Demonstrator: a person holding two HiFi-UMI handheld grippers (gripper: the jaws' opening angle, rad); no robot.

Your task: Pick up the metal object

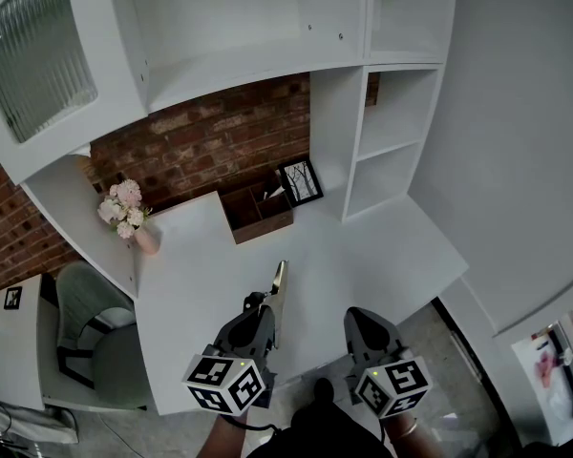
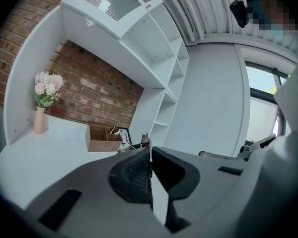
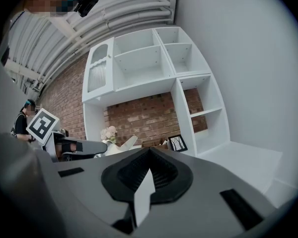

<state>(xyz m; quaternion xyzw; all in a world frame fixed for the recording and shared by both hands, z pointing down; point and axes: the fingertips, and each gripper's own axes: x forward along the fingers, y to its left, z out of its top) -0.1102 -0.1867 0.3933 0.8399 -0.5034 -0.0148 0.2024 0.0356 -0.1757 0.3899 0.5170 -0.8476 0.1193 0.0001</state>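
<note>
- White desk (image 1: 387, 246) below white shelving, brick wall behind; wooden organiser box (image 1: 258, 214), framed picture (image 1: 301, 181) and vase of pink flowers (image 1: 141, 237) sit mid-frame.
- Left gripper (image 1: 265, 305), lower centre: jaws clamped on thin metal object (image 1: 280, 278), which juts forward.
- Right gripper (image 1: 359, 318), lower right: jaws together, nothing between.

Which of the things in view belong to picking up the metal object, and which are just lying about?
Job: metal object, clamped in the left gripper.
Lying about: flower vase, wooden organiser box, framed picture, chair; the right gripper is shut and empty.
</note>
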